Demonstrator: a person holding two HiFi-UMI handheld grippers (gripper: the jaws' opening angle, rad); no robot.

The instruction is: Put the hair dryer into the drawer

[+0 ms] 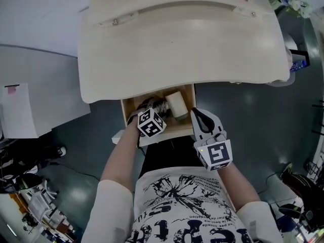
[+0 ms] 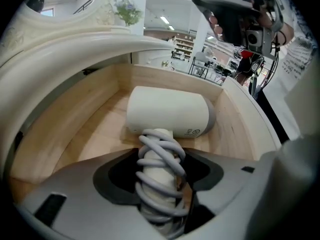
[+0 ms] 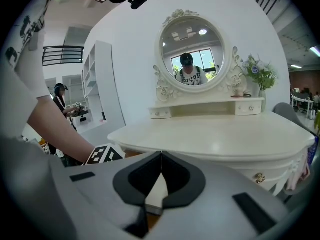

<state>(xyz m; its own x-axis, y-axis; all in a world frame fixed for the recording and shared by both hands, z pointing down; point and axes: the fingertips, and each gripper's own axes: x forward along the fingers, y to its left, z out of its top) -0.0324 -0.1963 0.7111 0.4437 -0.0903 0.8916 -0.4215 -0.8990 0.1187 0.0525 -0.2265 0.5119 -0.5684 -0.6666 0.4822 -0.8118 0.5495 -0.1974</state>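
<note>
Lying barrel-crosswise in the drawer (image 2: 75, 116), the hair dryer (image 2: 167, 111) points its handle into the left gripper (image 2: 162, 156), which clamps it; right gripper (image 3: 161, 156) pressed together.

I see a cream wooden dressing surface with a curved edge (image 1: 177, 39) filling the far half of my head view, above a glossy dark grey floor (image 1: 253, 130). At its far side stands a round mirror in an ornate white frame (image 3: 192, 54). A bunch of pale flowers with green leaves (image 3: 259, 71) is just right of it. Far left, a tall white shelving unit (image 3: 102, 79) lines the wall, and a person (image 3: 60, 99) is beside it. A white sheet with a pink note (image 1: 19, 110) shows at the left.
</note>
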